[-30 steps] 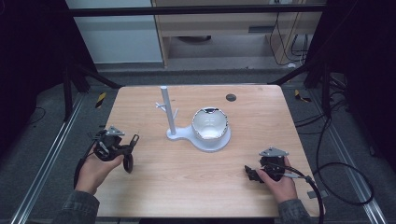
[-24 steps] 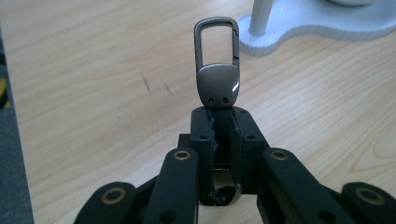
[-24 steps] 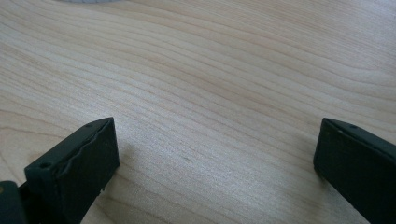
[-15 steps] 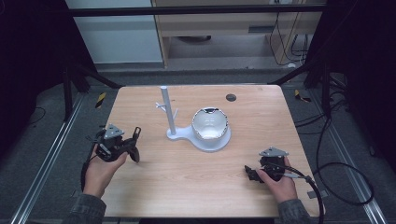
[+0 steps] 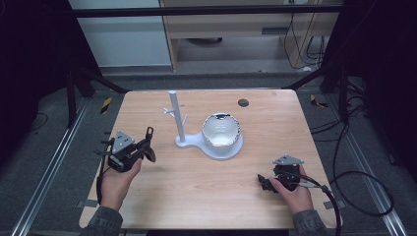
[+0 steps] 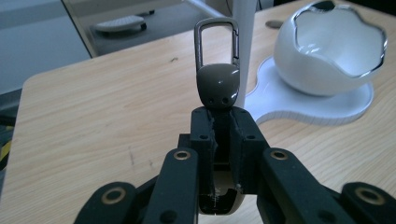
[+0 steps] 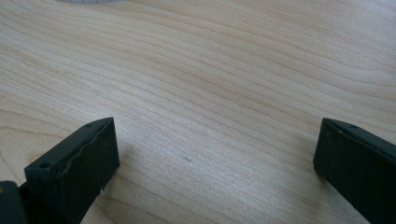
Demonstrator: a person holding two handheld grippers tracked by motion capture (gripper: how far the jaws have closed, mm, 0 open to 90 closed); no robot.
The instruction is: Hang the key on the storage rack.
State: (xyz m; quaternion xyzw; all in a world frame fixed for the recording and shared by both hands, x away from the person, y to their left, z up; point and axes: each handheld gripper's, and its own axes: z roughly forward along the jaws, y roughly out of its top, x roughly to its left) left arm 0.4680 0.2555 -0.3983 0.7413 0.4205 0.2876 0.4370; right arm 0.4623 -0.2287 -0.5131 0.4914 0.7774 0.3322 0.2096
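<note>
Your left gripper [image 6: 219, 123], left of the white stand [image 5: 210, 143] that carries the white bowl [image 5: 222, 131], pinches a brown key fob with a metal clip [image 6: 217, 70] between its jaws, while your right gripper [image 7: 215, 163], nearer you than the stand, rests with jaws spread wide over the bare wooden table [image 7: 233, 70].

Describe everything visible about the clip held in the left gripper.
The clip is a small key-fob-like piece: a rounded, glossy grey-brown body with two small holes on its face, topped by a slim metal carabiner-style loop of rounded-rectangle shape. It stands upright, loop pointing away from the left gripper, whose black jaws are closed on its lower part; a rounded end shows below, between the jaws. It is held above the wooden table, in front of the white stand's post, not touching it as far as can be seen.
</note>
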